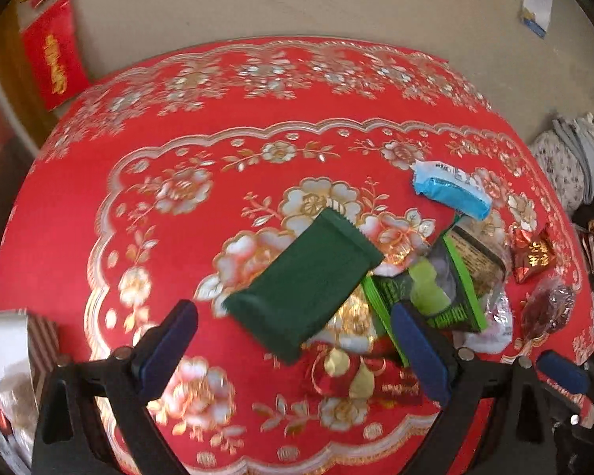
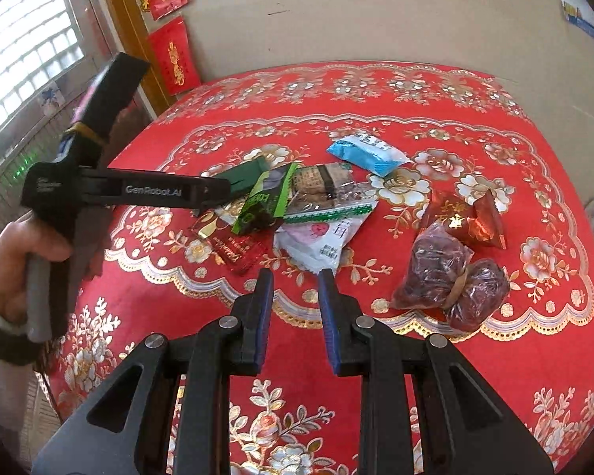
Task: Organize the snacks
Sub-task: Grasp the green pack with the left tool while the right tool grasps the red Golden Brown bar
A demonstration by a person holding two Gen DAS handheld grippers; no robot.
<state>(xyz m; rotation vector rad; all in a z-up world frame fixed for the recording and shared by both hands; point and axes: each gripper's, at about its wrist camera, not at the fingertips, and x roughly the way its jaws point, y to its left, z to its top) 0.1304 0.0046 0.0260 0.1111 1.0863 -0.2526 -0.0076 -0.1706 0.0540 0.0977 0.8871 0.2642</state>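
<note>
A pile of snacks lies on the red flowered tablecloth (image 1: pixel 99 182). A dark green packet (image 1: pixel 303 283) lies in front of my left gripper (image 1: pixel 297 340), whose jaws stand wide open around its near end without touching. Beside it are a bright green packet (image 1: pixel 439 297), a blue packet (image 1: pixel 449 190) and a red packet (image 1: pixel 360 376). In the right wrist view my right gripper (image 2: pixel 296 277) is open and empty, just short of a white packet (image 2: pixel 320 237). The left gripper (image 2: pixel 214 190) reaches in from the left over the dark green packet (image 2: pixel 243 176).
Red foil sweets (image 2: pixel 467 217) and a bag of dark red dates (image 2: pixel 447 281) lie at the right. A white box (image 1: pixel 4 360) stands at the table's left edge. A wall with red hangings (image 2: pixel 174 55) runs behind, with a window (image 2: pixel 23 47) at the left.
</note>
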